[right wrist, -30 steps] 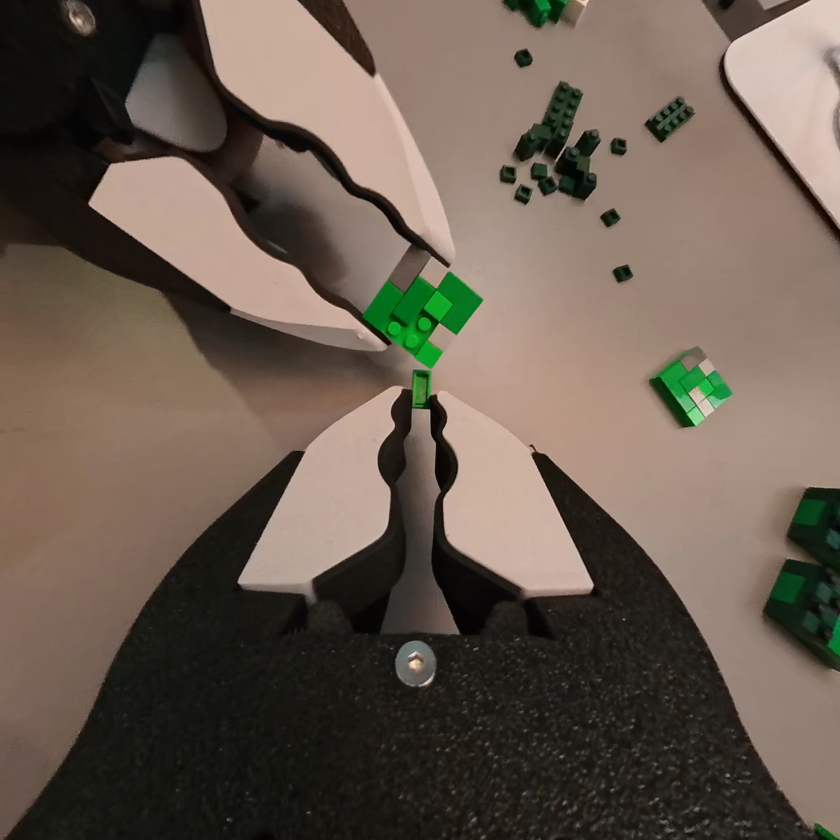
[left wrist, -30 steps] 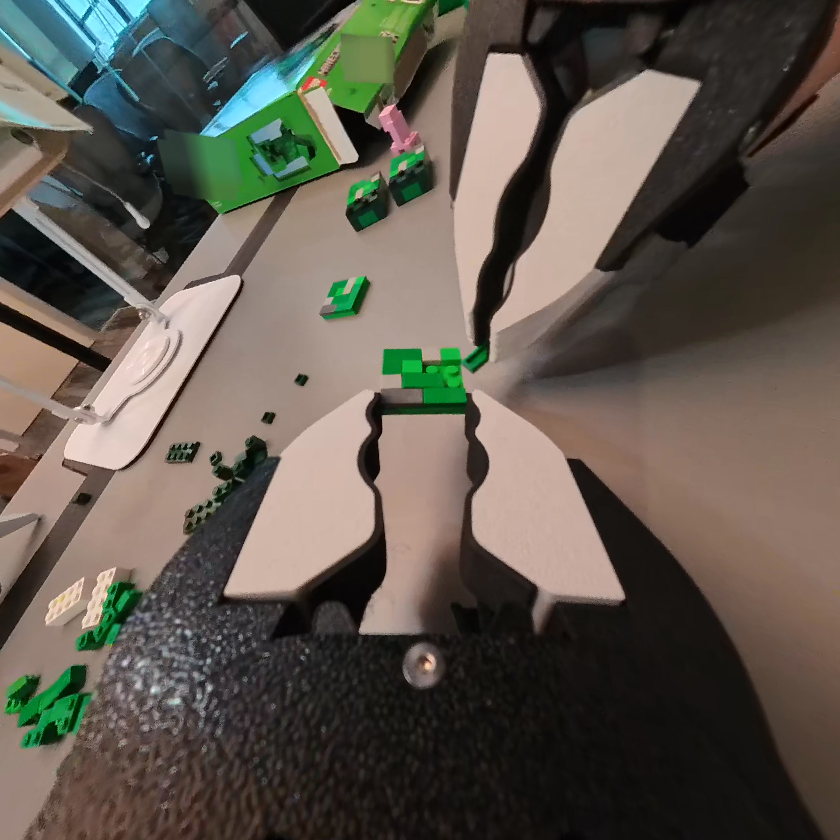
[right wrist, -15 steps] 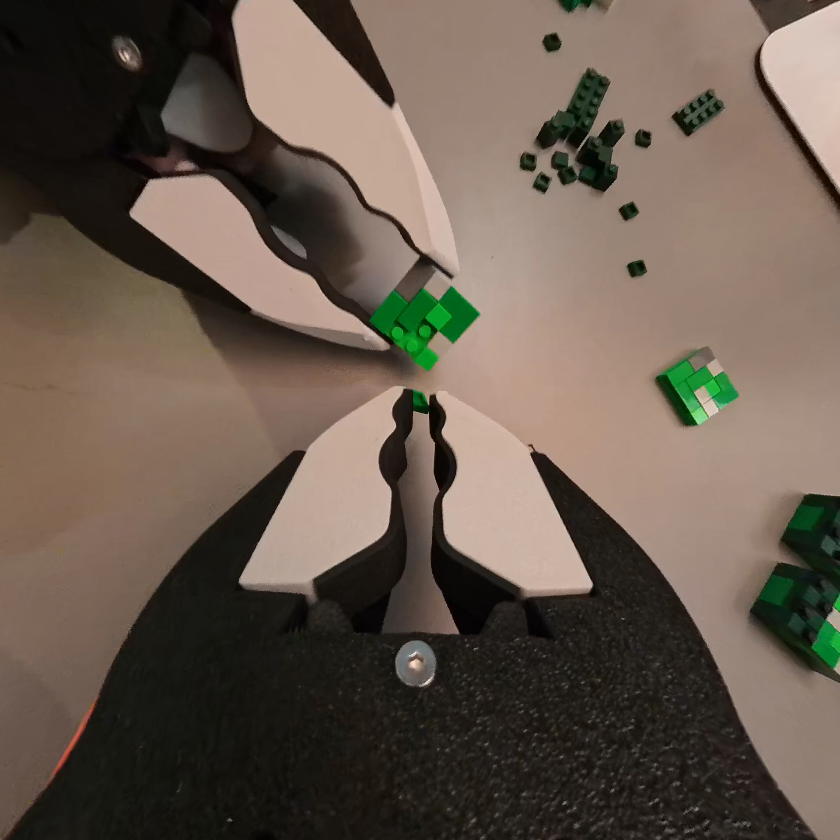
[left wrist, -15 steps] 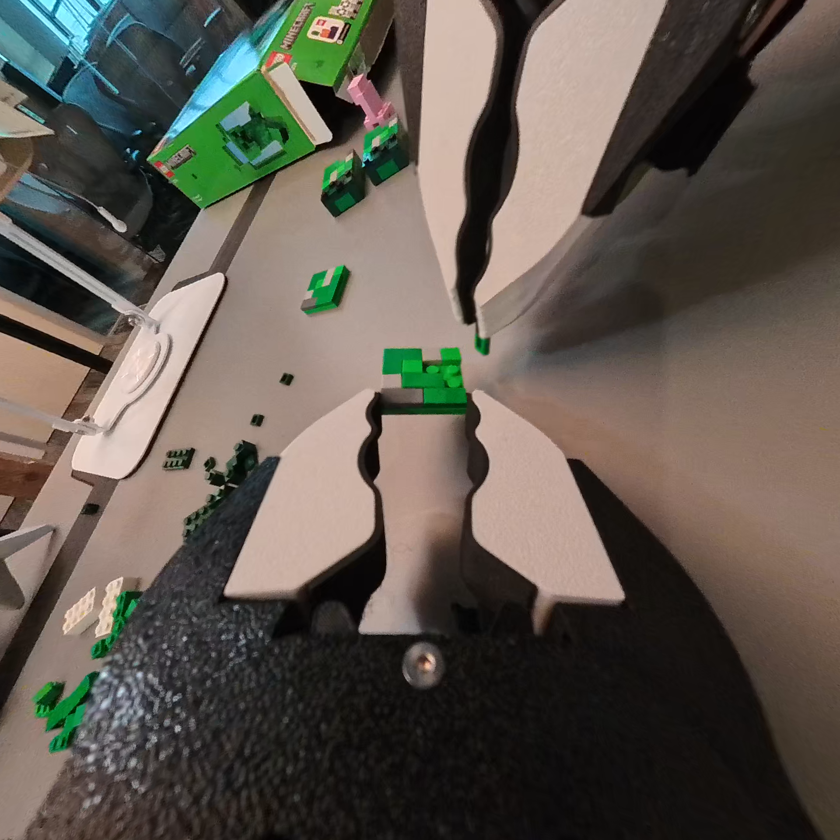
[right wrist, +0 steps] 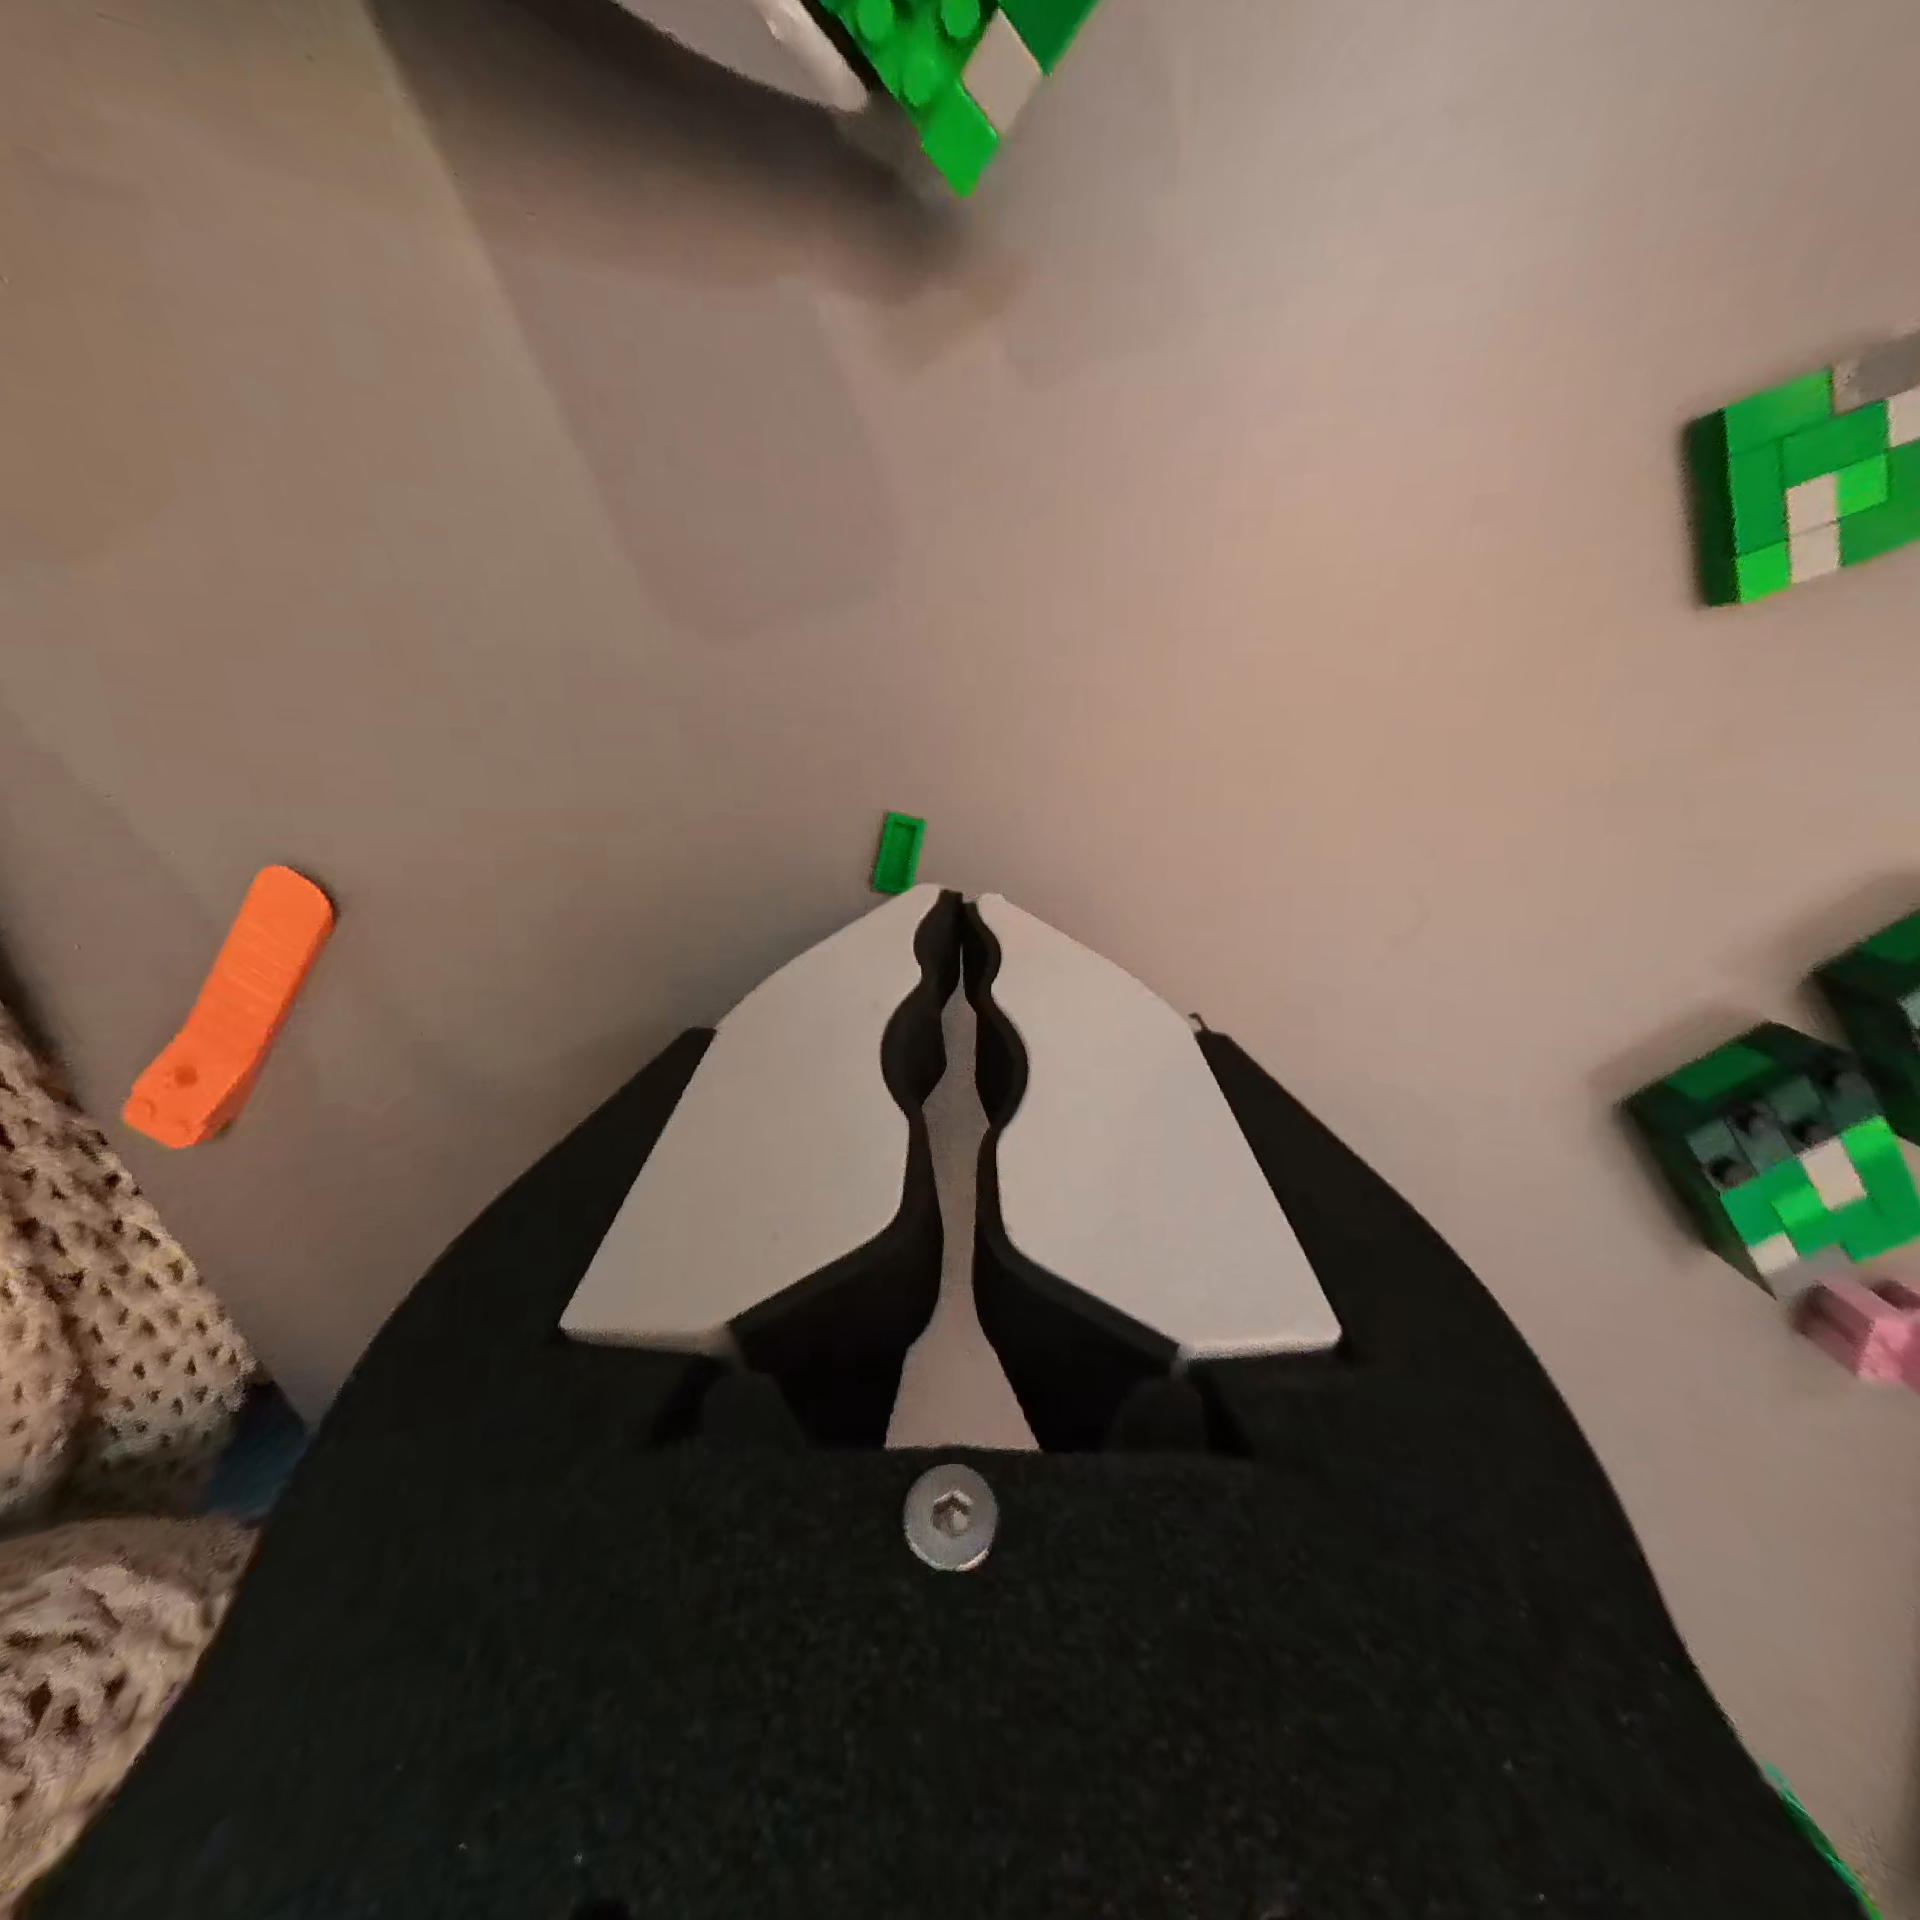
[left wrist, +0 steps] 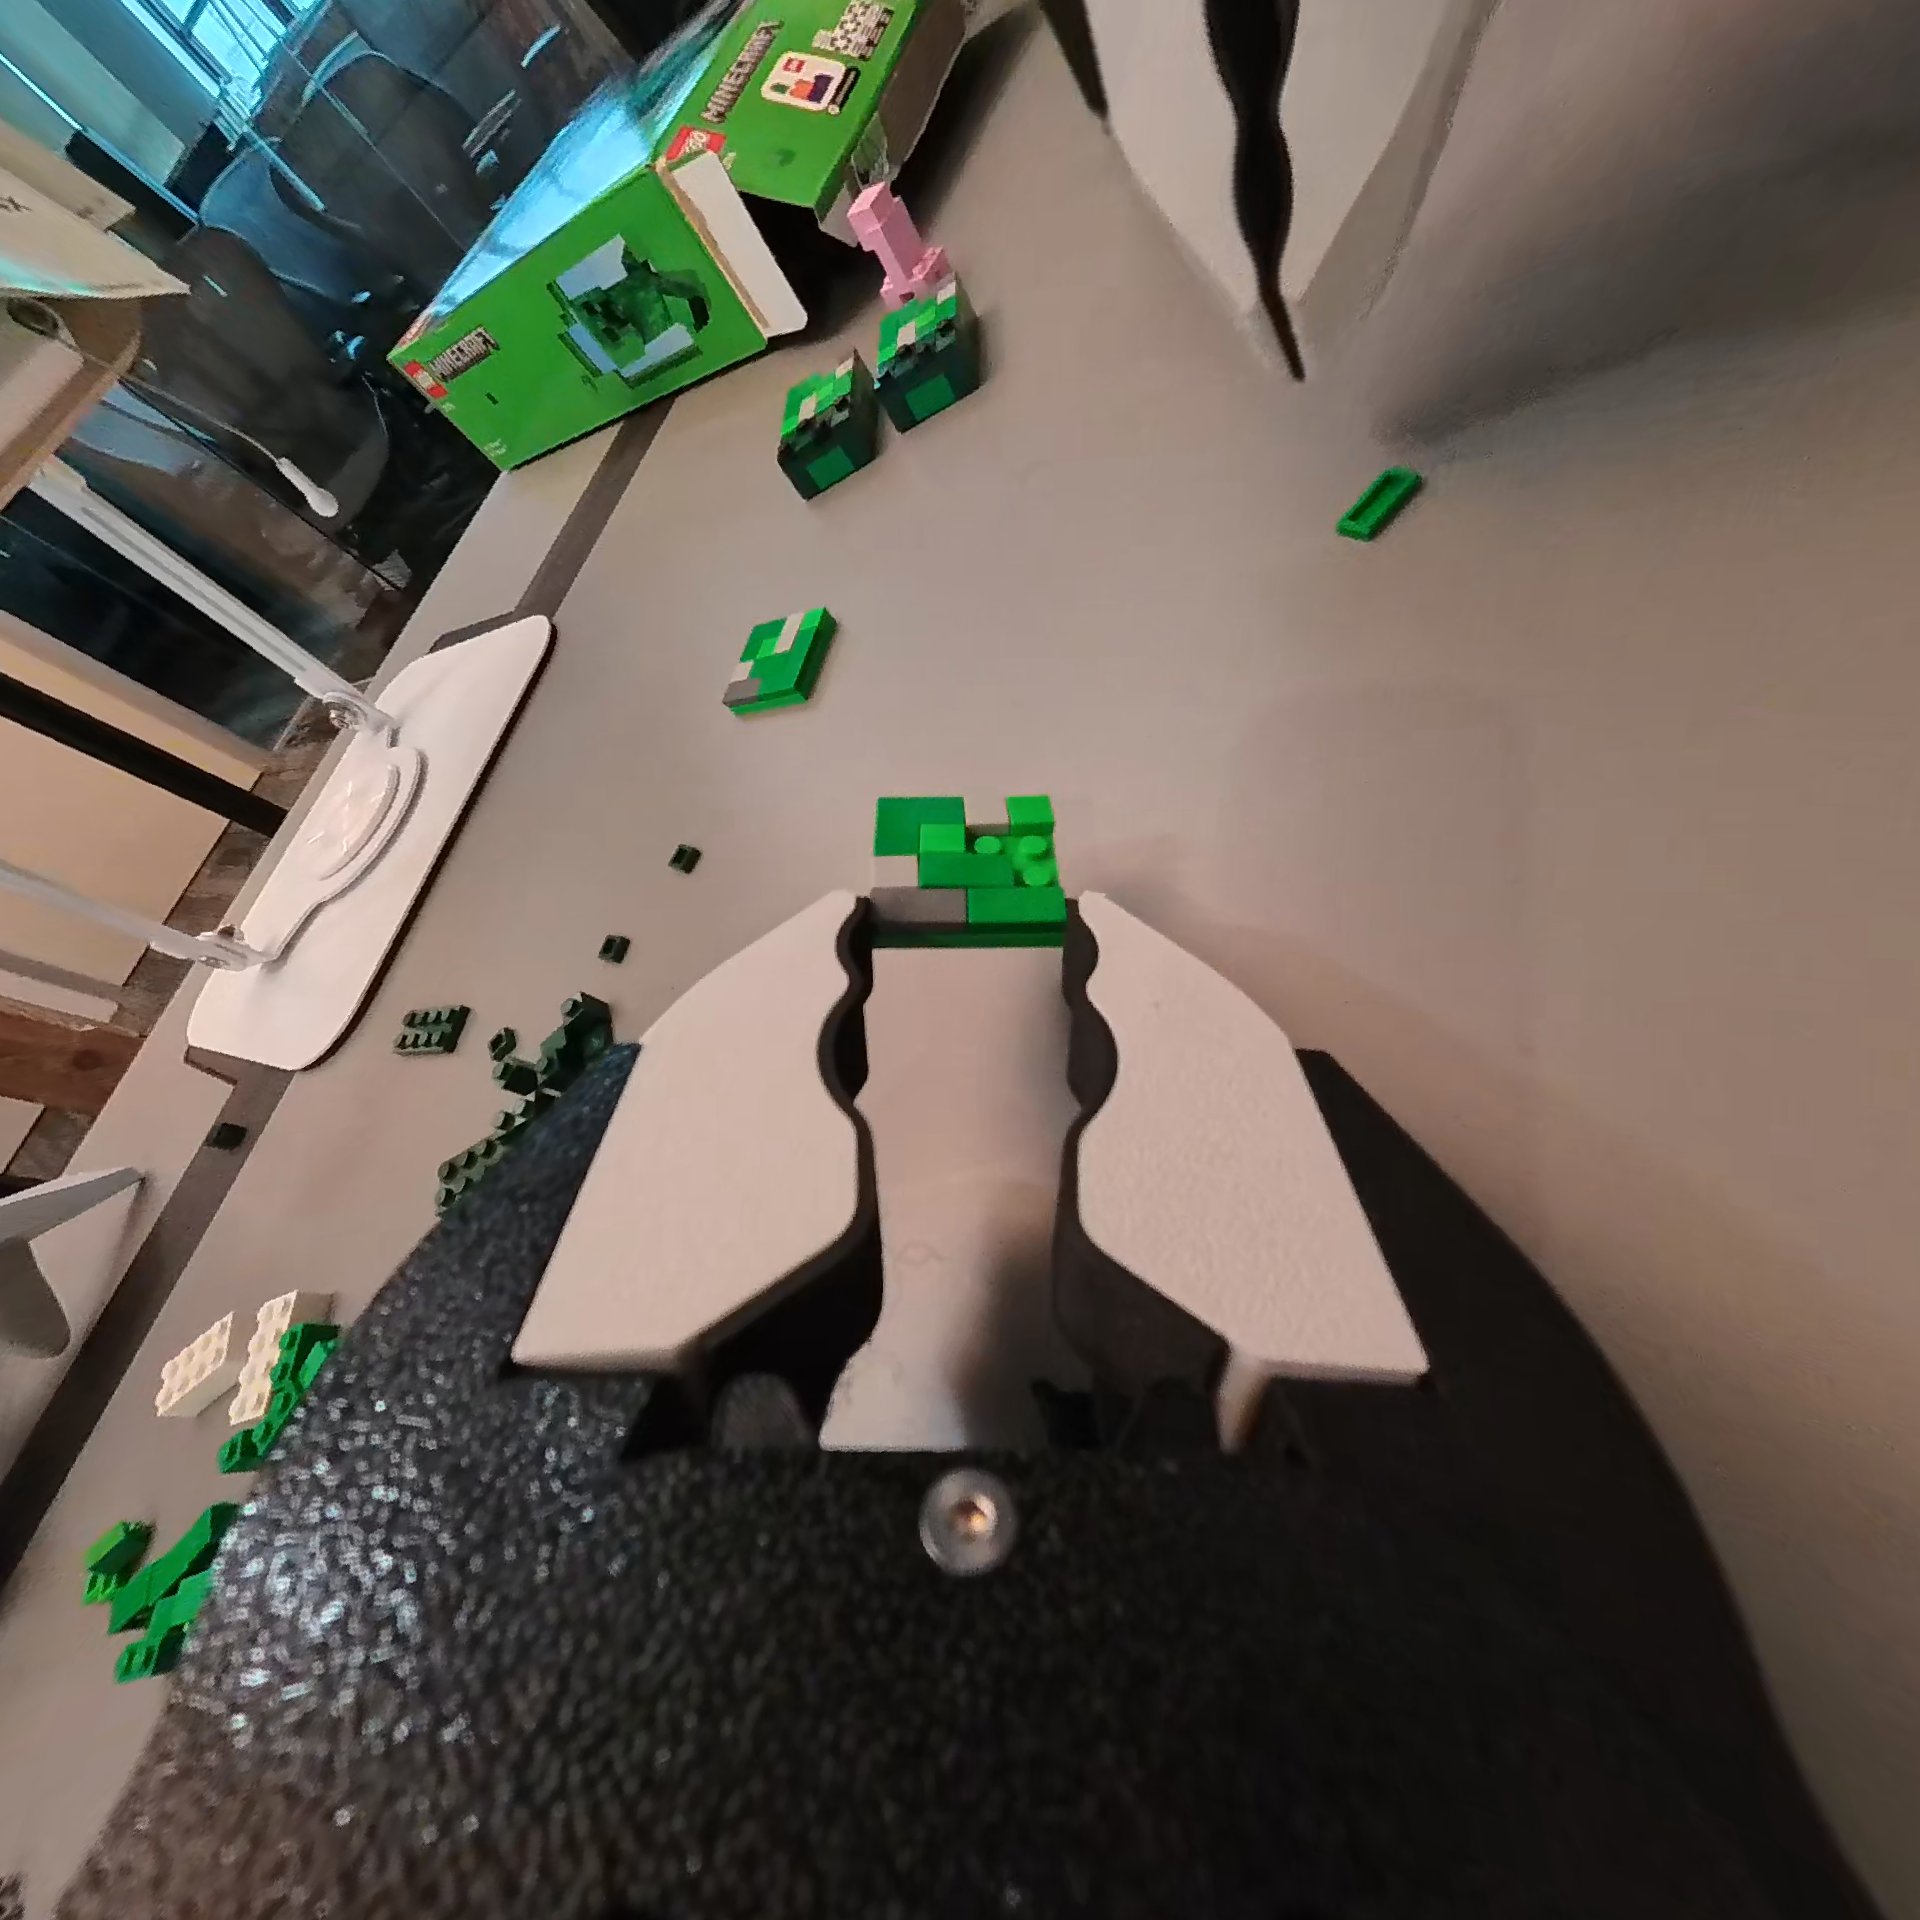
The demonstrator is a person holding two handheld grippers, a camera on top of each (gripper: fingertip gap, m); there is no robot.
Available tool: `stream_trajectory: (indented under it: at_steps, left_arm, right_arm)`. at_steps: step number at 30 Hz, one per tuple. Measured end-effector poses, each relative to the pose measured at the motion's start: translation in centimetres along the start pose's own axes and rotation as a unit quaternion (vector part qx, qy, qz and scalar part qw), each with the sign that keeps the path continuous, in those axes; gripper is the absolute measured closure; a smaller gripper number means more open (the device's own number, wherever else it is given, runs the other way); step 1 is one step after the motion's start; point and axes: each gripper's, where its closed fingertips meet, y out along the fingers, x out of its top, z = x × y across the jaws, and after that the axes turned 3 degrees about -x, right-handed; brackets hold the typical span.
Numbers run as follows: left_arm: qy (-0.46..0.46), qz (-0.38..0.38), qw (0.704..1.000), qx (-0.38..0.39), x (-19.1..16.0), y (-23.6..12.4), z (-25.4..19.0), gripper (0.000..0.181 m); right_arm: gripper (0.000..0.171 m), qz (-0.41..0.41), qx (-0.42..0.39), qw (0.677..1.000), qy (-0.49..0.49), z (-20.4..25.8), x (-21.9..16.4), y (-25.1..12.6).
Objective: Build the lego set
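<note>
My left gripper point(left wrist: 966, 902) is shut on a flat green and grey lego plate assembly point(left wrist: 966, 857), held by its near edge above the grey table point(left wrist: 1455, 935). The assembly also shows at the top of the right wrist view point(right wrist: 935, 94). My right gripper point(right wrist: 958, 900) is shut with nothing between its fingers. A small bright green tile point(right wrist: 898, 854) lies upside down on the table just beyond its tips, slightly left. In the left wrist view the tile point(left wrist: 1379, 504) lies far right, below the right gripper point(left wrist: 1283, 343).
A finished green tiled panel point(left wrist: 784, 660) and two dark green cubes point(left wrist: 831, 421) with a pink figure point(left wrist: 894, 239) lie ahead. Green boxes point(left wrist: 603, 312) stand at the back left. A white pad point(left wrist: 343, 862) and loose bricks point(left wrist: 540, 1060) are on the left. An orange separator point(right wrist: 234, 1008) lies left. The grippers' ends are close to 12 cm from one another. My right gripper's tips are some 15 cm from the orange separator point(right wrist: 234, 1008).
The small green tile has left my right gripper and now lies on the table. The right gripper has pulled back from the assembly and closed fully. The left gripper still holds the assembly.
</note>
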Motion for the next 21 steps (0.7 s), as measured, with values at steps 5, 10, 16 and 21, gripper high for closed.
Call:
stream_trajectory:
  at_steps: [5,10,16,21]
  left_arm:
    - [0.001,0.0,1.0,0.001,0.0,0.0,0.0,0.146]
    - [0.003,0.0,1.0,0.001,0.0,0.0,0.0,0.146]
    - [0.004,-0.011,1.0,-0.003,0.5,0.0,-0.3,0.146]
    - [0.01,-0.018,1.0,-0.01,0.9,0.1,-0.8,0.146]
  right_arm:
    - [0.162,-0.066,-0.015,0.998,0.007,0.8,-0.2,1.0]
    - [0.158,-0.123,-0.008,0.991,0.055,1.6,-0.3,1.7]
    - [0.158,-0.122,-0.035,0.991,0.046,1.2,-0.6,2.1]
    - [0.164,-0.117,-0.044,0.992,0.015,1.6,-0.2,2.3]
